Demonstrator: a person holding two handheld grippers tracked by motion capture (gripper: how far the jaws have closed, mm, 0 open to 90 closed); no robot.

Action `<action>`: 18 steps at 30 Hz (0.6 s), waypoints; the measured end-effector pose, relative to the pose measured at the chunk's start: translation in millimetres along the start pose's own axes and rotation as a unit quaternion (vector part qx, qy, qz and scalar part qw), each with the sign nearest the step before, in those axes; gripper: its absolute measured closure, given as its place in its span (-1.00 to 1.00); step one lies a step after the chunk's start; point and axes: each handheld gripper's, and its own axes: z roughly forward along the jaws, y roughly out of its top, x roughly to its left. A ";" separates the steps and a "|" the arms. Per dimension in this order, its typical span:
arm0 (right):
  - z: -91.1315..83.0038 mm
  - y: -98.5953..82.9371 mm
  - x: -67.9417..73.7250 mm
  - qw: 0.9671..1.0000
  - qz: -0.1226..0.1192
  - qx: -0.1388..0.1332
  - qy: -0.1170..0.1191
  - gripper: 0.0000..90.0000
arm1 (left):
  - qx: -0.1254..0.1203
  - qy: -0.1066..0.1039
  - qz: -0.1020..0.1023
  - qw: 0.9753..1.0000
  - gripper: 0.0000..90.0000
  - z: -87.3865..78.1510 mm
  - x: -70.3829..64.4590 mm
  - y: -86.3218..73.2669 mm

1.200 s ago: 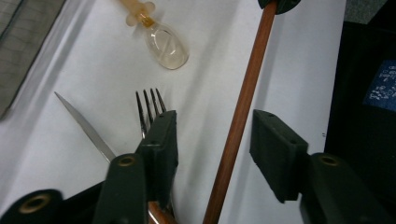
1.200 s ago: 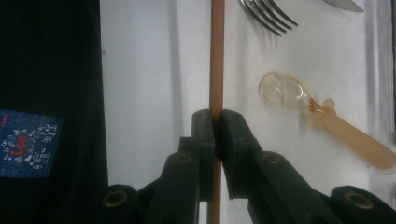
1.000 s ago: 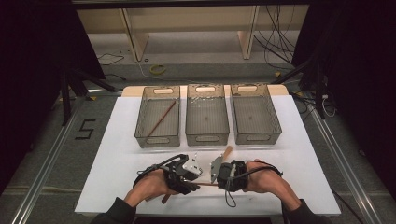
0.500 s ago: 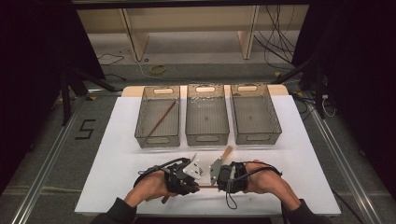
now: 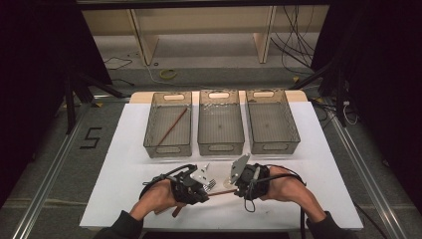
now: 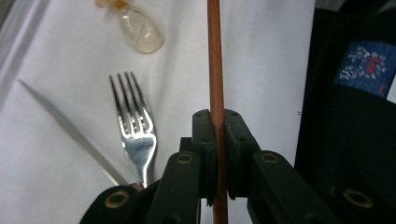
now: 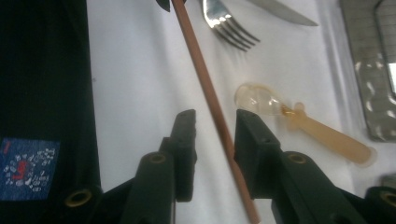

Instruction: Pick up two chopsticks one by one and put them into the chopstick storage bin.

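Both hands rest low on the white counter [image 5: 124, 164], claws facing. Left claw [image 6: 217, 135] clamps a brown chopstick [image 6: 215, 70]; right claw [image 7: 215, 135] sits open w/ the stick btwn its jaws.

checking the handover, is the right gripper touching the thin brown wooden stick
Apart. The right gripper view shows the right gripper open around the thin brown wooden stick, with white table visible on both sides.
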 end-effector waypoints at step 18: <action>-14.0 -19.3 -8.4 0.996 0.072 -0.061 -0.013 0.22 | -0.059 0.073 -0.114 0.989 0.87 -43.9 48.7 -25.6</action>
